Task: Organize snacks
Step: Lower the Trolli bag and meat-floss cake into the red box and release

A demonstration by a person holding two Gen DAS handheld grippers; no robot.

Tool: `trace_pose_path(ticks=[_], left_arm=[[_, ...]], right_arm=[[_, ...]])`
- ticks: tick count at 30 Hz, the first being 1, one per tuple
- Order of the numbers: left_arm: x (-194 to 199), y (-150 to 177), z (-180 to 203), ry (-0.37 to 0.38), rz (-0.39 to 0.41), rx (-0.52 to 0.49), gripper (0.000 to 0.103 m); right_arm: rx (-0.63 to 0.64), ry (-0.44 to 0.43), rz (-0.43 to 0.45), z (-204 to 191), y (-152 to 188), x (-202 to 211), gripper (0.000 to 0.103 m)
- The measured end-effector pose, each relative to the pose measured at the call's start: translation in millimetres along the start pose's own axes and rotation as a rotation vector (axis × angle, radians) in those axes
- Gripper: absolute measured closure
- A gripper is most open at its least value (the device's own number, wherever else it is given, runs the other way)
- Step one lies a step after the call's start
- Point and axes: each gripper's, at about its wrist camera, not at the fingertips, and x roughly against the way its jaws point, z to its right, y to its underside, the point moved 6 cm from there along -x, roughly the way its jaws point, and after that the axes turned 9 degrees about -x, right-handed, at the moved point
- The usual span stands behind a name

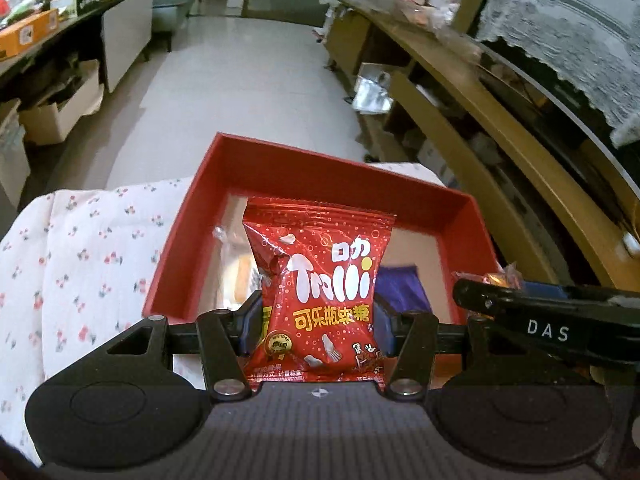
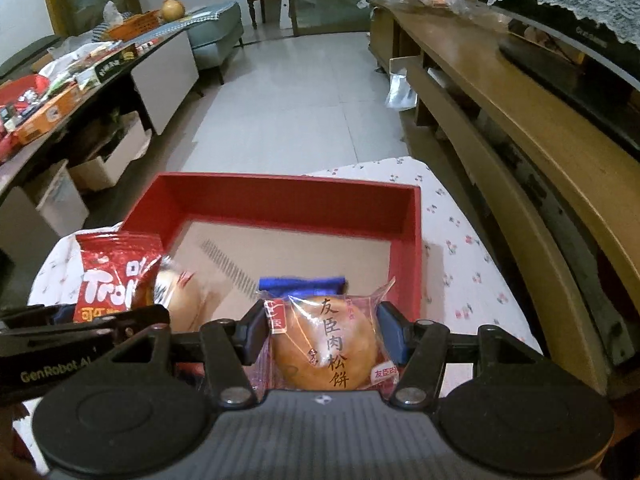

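The red box (image 2: 280, 200) lies just ahead and below both my claws. My left gripper (image 1: 318, 312) is clamped on the Trolli gummy bag (image 1: 324, 280), upright over the box's near edge. My right gripper (image 2: 322, 328) is clamped on the wrapped pastry (image 2: 324, 340), equally near.

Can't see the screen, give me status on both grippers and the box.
Left gripper clamps Trolli bag. Right gripper clamps pastry. Both over red box. Nothing blocking.

Red box (image 1: 304, 168), floral white cloth (image 1: 92, 248), red packet (image 1: 324, 276).
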Motion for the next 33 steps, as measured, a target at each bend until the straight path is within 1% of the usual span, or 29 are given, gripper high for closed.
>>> trace_pose_path(ticks=[4,6,12,13,14,18,23,25,31,33], left_arm=[[-16.3,-9.4,-4.8,-0.015,0.0,-0.01,0.041],[-24.6,-11.1,-5.9,-0.011,-0.003,-0.004,0.041],[-39.8,-6.4,-9.0,-0.021,-0.023,0.0,0.04],[-39.6,-7.4,-8.9,-0.019,-0.021,0.002,0.039],[-39.0,-9.7,-7.8,-0.019,-0.019,0.004,0.037],[-33.8,-9.3,-6.8,-0.022,-0.014,-0.002,0.036],[-26.1,-9.8,-7.0,-0.03,-0.013,0.002,0.035],[-20.2,-10.7,-7.0,-0.033,-0.005,0.004,0.033],[-2.7,-11.0,-4.9,-0.019,0.013,0.005,0.03],[-0.1,-11.0,-4.8,-0.01,0.014,0.011,0.03]], right_arm=[[0.0,0.012,-0.007,-3.2,-10.7,-26.4,0.038],[-0.008,0.021,-0.019,-1.7,-14.1,-39.6,0.038],[-0.034,0.026,-0.04,1.6,-17.1,-57.9,0.037],[-0.034,0.028,-0.041,1.8,-17.2,-58.8,0.037],[-0.036,0.03,-0.039,1.9,-17.4,-59.1,0.037],[-0.031,0.037,-0.043,0.1,-16.7,-57.7,0.035],[-0.022,0.057,-0.019,1.8,-18.6,-51.0,0.034],[-0.026,0.058,-0.006,3.9,-20.7,-47.1,0.034],[-0.046,0.009,0.014,3.5,-25.9,-38.9,0.029],[-0.025,-0.019,0.023,-3.2,-26.9,-36.1,0.026]])
